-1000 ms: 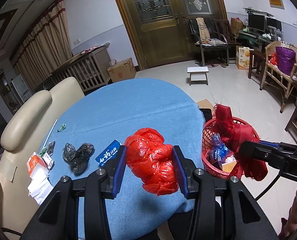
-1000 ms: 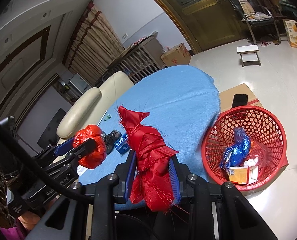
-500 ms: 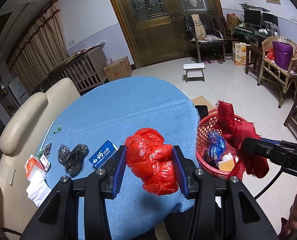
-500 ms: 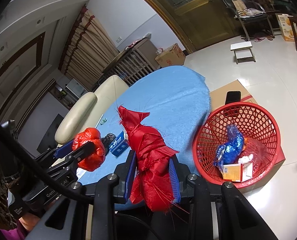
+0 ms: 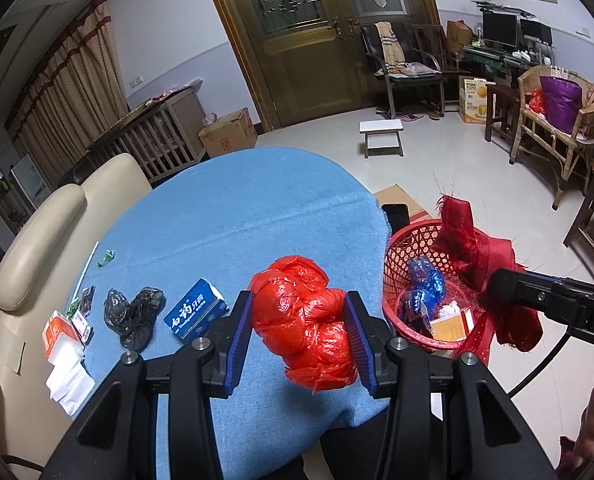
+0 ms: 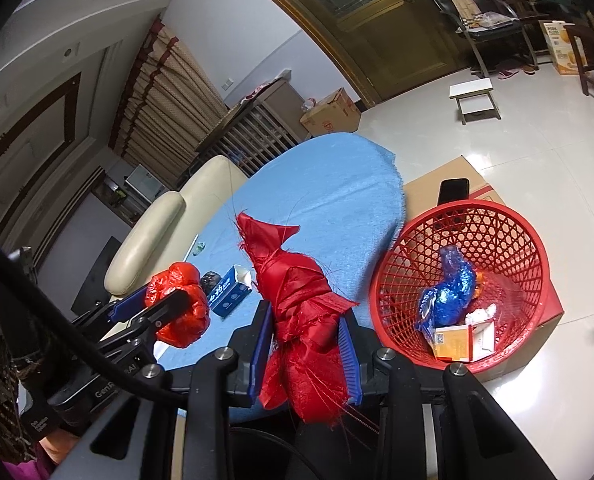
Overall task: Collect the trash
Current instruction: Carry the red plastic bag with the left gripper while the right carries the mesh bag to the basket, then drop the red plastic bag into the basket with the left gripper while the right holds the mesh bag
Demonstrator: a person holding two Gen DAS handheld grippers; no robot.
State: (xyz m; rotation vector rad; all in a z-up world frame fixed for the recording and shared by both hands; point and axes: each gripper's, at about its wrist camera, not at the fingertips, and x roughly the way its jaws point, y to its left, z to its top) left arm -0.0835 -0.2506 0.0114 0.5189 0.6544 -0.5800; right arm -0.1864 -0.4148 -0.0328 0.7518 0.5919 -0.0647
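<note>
My left claw (image 5: 300, 334) is clamped on a crumpled ball of orange-red plastic film (image 5: 303, 322), glossy and wrinkled, both blue ribbed pads pressed into its sides. My right claw (image 6: 304, 346) is closed narrow on a knotted bundle of dark red woven fabric (image 6: 297, 300), frayed, with loose threads at its edges.

Left view only: on the round worktop under a blue napped cloth (image 5: 225, 216) lie a crumpled black plastic bag (image 5: 133, 316), a blue rectangular toothpaste carton (image 5: 195, 314), an orange-and-white small box (image 5: 55, 330), folded white tissue (image 5: 69, 382), a thin white straw (image 5: 85, 268) and a small green wrapper (image 5: 105, 257). The fabric bundle shows here in front of the basket, so I cannot tell whether it is above it.

Right view only: the bundle is held over the worktop's near edge, left of the round red plastic lattice basket (image 6: 385, 276), apart from it. The basket stands on a flat brown cardboard box (image 6: 429, 192), a black phone (image 6: 453, 190) behind its rim. Inside: a crinkled blue foil wrapper (image 6: 449, 296), an orange carton (image 6: 451, 342), white paper scraps (image 6: 483, 320).
</note>
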